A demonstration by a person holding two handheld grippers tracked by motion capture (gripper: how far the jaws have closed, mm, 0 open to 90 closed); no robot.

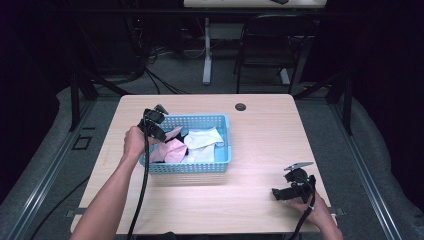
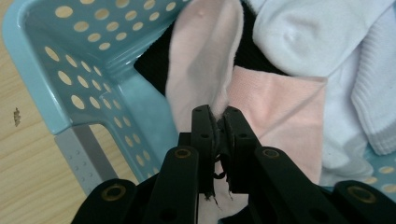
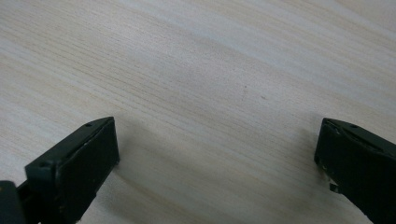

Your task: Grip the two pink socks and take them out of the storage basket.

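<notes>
A light blue perforated basket point(image 1: 222, 162) sits in the middle of the wooden table and holds pink and white socks. My left gripper point(image 1: 161, 131) hangs over the basket's left end, shut on a pale pink sock point(image 2: 201, 60), whose edge is pinched between the jaws. The left gripper view shows the left gripper point(image 2: 217, 114) from behind, with a second pink sock point(image 2: 285, 112), white socks point(image 2: 317, 37) and a dark cloth under them. My right gripper point(image 1: 279, 194) rests low over the table near the front right, open with nothing between its fingers point(image 3: 79, 163).
The basket's wall point(image 2: 42, 79) stands close on the left of my left gripper. Bare wood point(image 3: 210, 84) lies under the right gripper. A round grommet point(image 1: 240, 106) sits near the table's far edge. A black chair point(image 1: 270, 45) stands beyond the table.
</notes>
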